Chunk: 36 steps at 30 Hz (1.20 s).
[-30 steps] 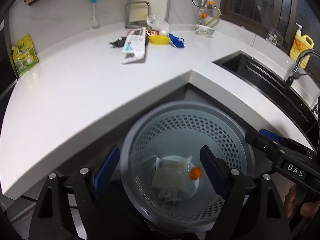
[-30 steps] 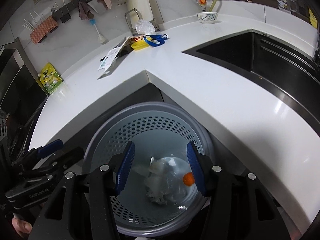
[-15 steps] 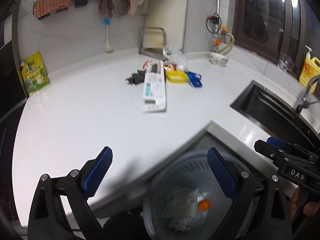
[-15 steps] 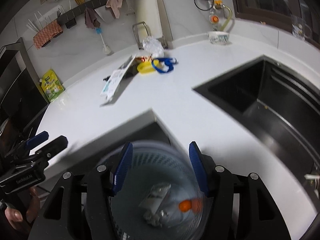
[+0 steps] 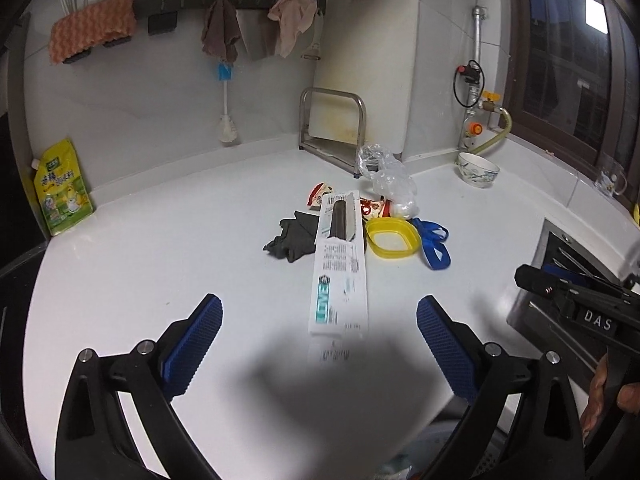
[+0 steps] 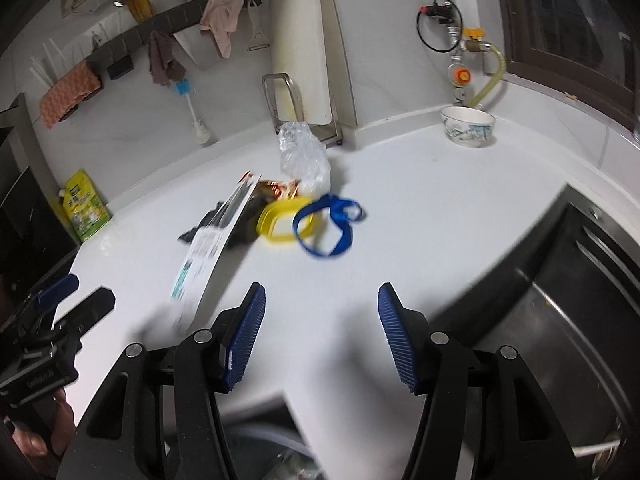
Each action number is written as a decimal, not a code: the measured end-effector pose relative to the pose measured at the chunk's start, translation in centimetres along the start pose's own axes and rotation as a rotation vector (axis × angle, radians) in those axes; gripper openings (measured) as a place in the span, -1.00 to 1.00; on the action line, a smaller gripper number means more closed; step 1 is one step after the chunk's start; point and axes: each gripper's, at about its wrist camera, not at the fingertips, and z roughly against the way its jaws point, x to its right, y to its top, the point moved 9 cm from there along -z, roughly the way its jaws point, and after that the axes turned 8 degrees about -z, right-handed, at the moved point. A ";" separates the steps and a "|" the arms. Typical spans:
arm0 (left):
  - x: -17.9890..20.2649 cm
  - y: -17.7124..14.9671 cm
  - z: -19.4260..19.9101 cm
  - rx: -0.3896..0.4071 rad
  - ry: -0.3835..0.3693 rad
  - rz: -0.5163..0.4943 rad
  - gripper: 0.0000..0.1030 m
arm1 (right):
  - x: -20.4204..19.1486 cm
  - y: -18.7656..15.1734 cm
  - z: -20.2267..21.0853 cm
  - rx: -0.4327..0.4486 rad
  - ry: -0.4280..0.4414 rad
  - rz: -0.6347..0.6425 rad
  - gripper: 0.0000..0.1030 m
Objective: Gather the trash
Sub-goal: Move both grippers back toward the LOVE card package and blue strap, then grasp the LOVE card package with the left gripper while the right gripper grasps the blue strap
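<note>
A pile of trash lies on the white counter [image 5: 160, 248]: a long white package [image 5: 340, 268], a crumpled black glove [image 5: 292, 236], a yellow lid [image 5: 392, 238], a blue strap [image 5: 434, 244], a red wrapper [image 5: 320, 194] and a clear plastic bag [image 5: 388, 176]. My left gripper [image 5: 318, 304] hovers short of the package, its jaws opening with nothing between them. My right gripper [image 6: 322, 290] is open and empty, short of the blue strap [image 6: 332, 224] and yellow lid [image 6: 284, 220]. The grey perforated bin [image 6: 256, 456] shows only at the bottom edge, below the counter corner.
A dark sink [image 6: 560, 300] is sunk into the counter on the right. A patterned bowl [image 5: 478, 168] stands at the back, a white cutting board [image 5: 360, 80] leans in a metal rack, and a yellow-green pouch [image 5: 62, 188] leans on the left wall.
Both grippers rose from over the bin and moved forward above the counter toward the trash pile. The bin has slid to the bottom edge of both views. The left jaws spread wider.
</note>
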 end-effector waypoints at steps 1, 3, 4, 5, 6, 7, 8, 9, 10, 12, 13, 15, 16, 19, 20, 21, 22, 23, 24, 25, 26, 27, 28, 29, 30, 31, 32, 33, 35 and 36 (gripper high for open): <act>-0.1 0.3 -0.8 -0.007 0.000 0.006 0.86 | 0.0 0.7 -0.7 -0.004 -0.003 0.001 0.10; -0.5 1.1 -2.5 -0.019 0.014 0.010 0.86 | 0.1 2.0 -2.4 -0.010 0.002 0.005 0.10; -0.6 1.4 -3.2 -0.022 0.021 0.009 0.86 | 0.2 2.7 -3.5 -0.018 -0.008 0.006 0.10; -0.7 1.8 -4.0 -0.025 0.033 0.004 0.86 | 0.4 3.4 -4.5 -0.025 -0.017 0.009 0.10; -0.8 2.0 -4.5 -0.028 0.041 -0.001 0.86 | 0.4 3.8 -5.3 -0.032 -0.017 0.008 0.10; -0.9 2.1 -5.1 -0.033 0.045 -0.003 0.86 | 0.5 4.3 -6.2 -0.043 -0.015 0.001 0.10; -1.0 2.2 -5.6 -0.040 0.046 -0.001 0.86 | 0.7 4.7 -7.2 -0.056 -0.013 -0.010 0.10; -1.0 2.2 -6.1 -0.048 0.042 0.003 0.86 | 0.8 5.1 -8.0 -0.067 -0.010 -0.024 0.10; -1.0 2.1 -6.5 -0.054 0.038 0.008 0.86 | 1.0 5.5 -8.9 -0.079 -0.004 -0.039 0.10; -1.1 2.1 -7.3 -0.064 0.039 0.014 0.86 | 1.2 6.1 -10.6 -0.096 -0.011 -0.051 0.10; -1.1 2.1 -7.6 -0.066 0.039 0.015 0.86 | 1.2 6.3 -11.2 -0.100 -0.016 -0.050 0.10; -1.0 2.0 -8.2 -0.072 0.040 0.019 0.86 | 1.3 6.7 -12.3 -0.109 -0.021 -0.049 0.10; -1.0 1.9 -8.5 -0.077 0.039 0.020 0.86 | 1.2 6.9 -12.8 -0.114 -0.026 -0.048 0.10; -0.8 1.7 -9.3 -0.093 0.042 0.016 0.86 | 1.2 7.2 -14.2 -0.125 -0.051 -0.029 0.10; -0.8 1.7 -9.6 -0.097 0.043 0.016 0.86 | 1.2 7.2 -14.5 -0.126 -0.059 -0.023 0.10; -0.8 1.7 -9.8 -0.098 0.044 0.019 0.86 | 1.2 7.2 -14.9 -0.129 -0.067 -0.015 0.10; -0.9 1.7 -9.9 -0.099 0.044 0.022 0.86 | 1.2 7.2 -15.2 -0.129 -0.071 -0.012 0.10; -0.9 1.7 -10.0 -0.100 0.045 0.025 0.86 | 1.3 7.0 -15.5 -0.134 -0.081 -0.006 0.10; -0.9 1.8 -10.2 -0.101 0.046 0.028 0.86 | 1.4 6.9 -15.8 -0.143 -0.088 -0.002 0.10; -0.9 1.8 -10.3 -0.103 0.048 0.030 0.86 | 1.5 6.8 -16.1 -0.151 -0.092 0.002 0.10; -0.9 1.9 -10.5 -0.106 0.047 0.031 0.86 | 1.5 6.6 -16.3 -0.157 -0.097 0.006 0.10; -0.9 1.9 -10.6 -0.109 0.046 0.031 0.86 | 1.6 6.4 -16.5 -0.163 -0.103 0.014 0.10; -0.8 1.9 -10.7 -0.111 0.046 0.030 0.86 | 1.6 6.3 -16.6 -0.167 -0.107 0.018 0.10; -0.7 1.9 -10.8 -0.113 0.047 0.027 0.86 | 1.7 6.1 -16.7 -0.171 -0.111 0.024 0.10; -0.6 1.9 -11.0 -0.115 0.049 0.023 0.86 | 1.5 5.9 -16.9 -0.175 -0.113 0.029 0.10; -0.6 1.8 -11.1 -0.117 0.051 0.021 0.86 | 1.5 5.7 -17.0 -0.178 -0.119 0.040 0.10; -0.6 1.7 -11.3 -0.123 0.051 0.021 0.86 | 1.4 5.5 -17.1 -0.180 -0.126 0.052 0.10; -0.5 1.5 -11.4 -0.129 0.050 0.022 0.86 | 1.3 5.3 -17.3 -0.183 -0.132 0.065 0.10; -0.6 1.2 -11.8 -0.141 0.051 0.029 0.86 | 1.1 5.1 -17.3 -0.177 -0.137 0.078 0.00; -0.7 1.1 -11.9 -0.146 0.054 0.032 0.86 | 1.1 5.0 -17.4 -0.178 -0.141 0.085 -0.13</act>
